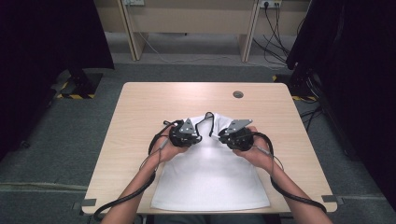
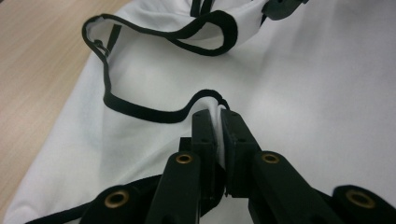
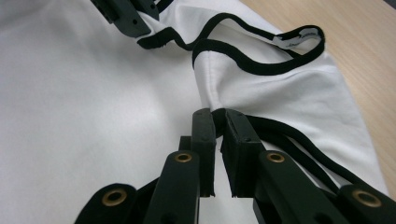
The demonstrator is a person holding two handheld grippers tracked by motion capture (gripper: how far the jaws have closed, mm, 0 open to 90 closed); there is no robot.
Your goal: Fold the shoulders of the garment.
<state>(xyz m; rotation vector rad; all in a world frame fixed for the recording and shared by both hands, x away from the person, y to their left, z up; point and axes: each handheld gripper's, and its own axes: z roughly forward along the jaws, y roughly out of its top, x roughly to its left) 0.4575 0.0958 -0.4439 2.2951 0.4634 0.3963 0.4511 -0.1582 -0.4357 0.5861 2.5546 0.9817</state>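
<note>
Garment gripped at both shoulder straps

White sleeveless top (image 1: 211, 175) with black trim lies flat on the wooden desk (image 1: 140, 107), its hem toward the person's edge and its neckline toward the middle of the desk. The fabric covers the near central part of the desk surface.

Left gripper (image 1: 194, 136) sits over the upper left of the garment. In the left gripper view its jaws are clenched on a fold of white cloth at the black-edged strap (image 2: 140, 112), with the cloth pinched between the two pads. The trim runs off from the jaws in a loose curve to the left.

Right gripper (image 1: 223, 134) sits over the upper right of the garment, near the left one, with the neckline (image 1: 208, 119) between them. In the right gripper view its jaws are clenched on the black binding where white cloth bunches up at the tips. A small white label (image 3: 299, 38) shows inside the trimmed loop beyond.

Both forearms enter from the near edge, a black cable (image 1: 299, 198) trailing along each.

A round grommet (image 1: 238, 94) sits in the far part of the desk.
</note>
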